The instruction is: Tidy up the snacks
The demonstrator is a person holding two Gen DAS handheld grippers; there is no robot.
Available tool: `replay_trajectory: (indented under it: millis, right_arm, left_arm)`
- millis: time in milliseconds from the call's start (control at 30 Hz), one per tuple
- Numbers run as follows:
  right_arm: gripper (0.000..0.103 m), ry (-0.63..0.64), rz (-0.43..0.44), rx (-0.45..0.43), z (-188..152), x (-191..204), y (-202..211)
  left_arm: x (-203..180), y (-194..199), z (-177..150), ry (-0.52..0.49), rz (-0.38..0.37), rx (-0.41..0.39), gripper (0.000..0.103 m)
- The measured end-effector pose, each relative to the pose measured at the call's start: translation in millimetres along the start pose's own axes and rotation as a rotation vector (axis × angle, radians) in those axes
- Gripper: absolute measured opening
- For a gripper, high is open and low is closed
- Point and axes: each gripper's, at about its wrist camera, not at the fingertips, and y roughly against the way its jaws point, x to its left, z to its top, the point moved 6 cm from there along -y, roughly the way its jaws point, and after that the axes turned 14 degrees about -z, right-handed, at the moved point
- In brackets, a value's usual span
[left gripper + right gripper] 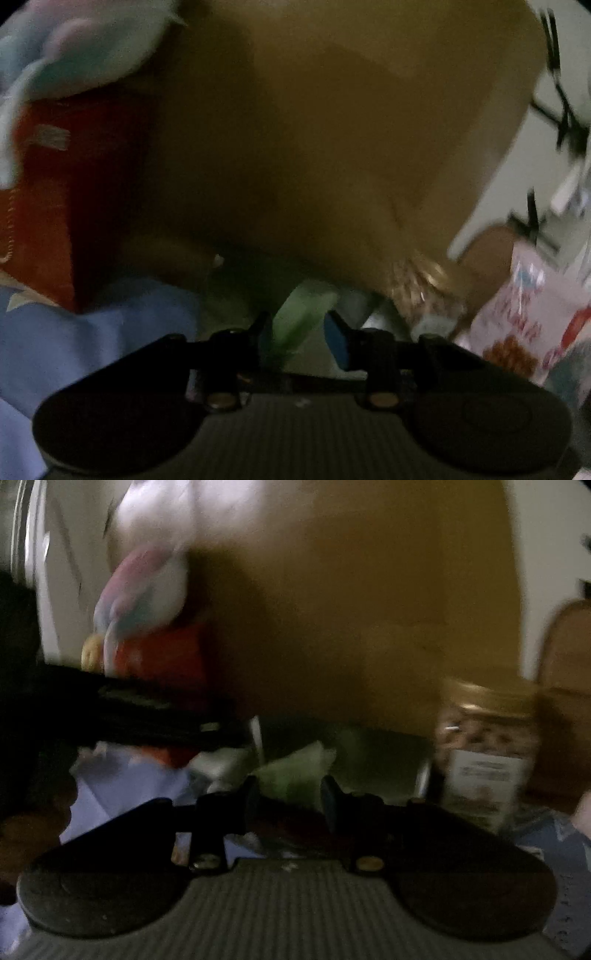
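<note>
Cardboard box [332, 129] looms ahead; both grippers, left [299, 332] and right [288, 797], part-open, pinch nothing, seemingly framing a green packet [299, 314] for pickup.

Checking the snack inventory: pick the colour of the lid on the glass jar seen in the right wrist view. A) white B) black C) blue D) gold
D: the jar, standing right of the big cardboard box, wears a gold metal lid above its pale label.
</note>
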Motion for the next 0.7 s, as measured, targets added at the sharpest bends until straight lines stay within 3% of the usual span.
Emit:
replay_trajectory:
  millis: [100,167,233,300,367,433,500,567,700]
  right_arm:
    - [0.042,-0.163,-0.045,-0.025,-5,-51,18]
    - [0.051,-0.278,-0.062,-0.007,-12,-82,17]
    - [0.057,-0.329,-0.051,0.04,-23,-88,10]
    - [0.057,-0.333,-0.017,0.087,-27,-80,-2]
    - [0.06,-0.308,0.032,0.132,-32,-62,-14]
    - [0.061,-0.25,-0.002,0.111,-34,-46,-10]
    - [0.058,-0.183,0.037,0.09,-35,-31,1]
    - [0.059,-0.187,0.051,0.077,-35,-30,10]
    - [0.059,-0.176,0.025,0.074,-47,-41,29]
  left_arm:
    - [31,10,1,0.033,0.087,-0.061,0.032]
    - [50,2,-1,0.092,0.085,-0.027,0.032]
    - [57,-12,-9,0.131,0.066,0.027,0.031]
    - [58,-23,-20,0.119,0.084,0.071,0.031]
    - [56,-24,-23,0.102,0.096,0.064,0.033]
    - [53,-23,-23,0.098,0.11,0.072,0.032]
    - [52,-17,-22,0.104,0.096,0.073,0.032]
    - [49,-1,-19,0.082,0.118,0.035,0.033]
    - [31,48,-37,0.024,0.049,-0.021,0.038]
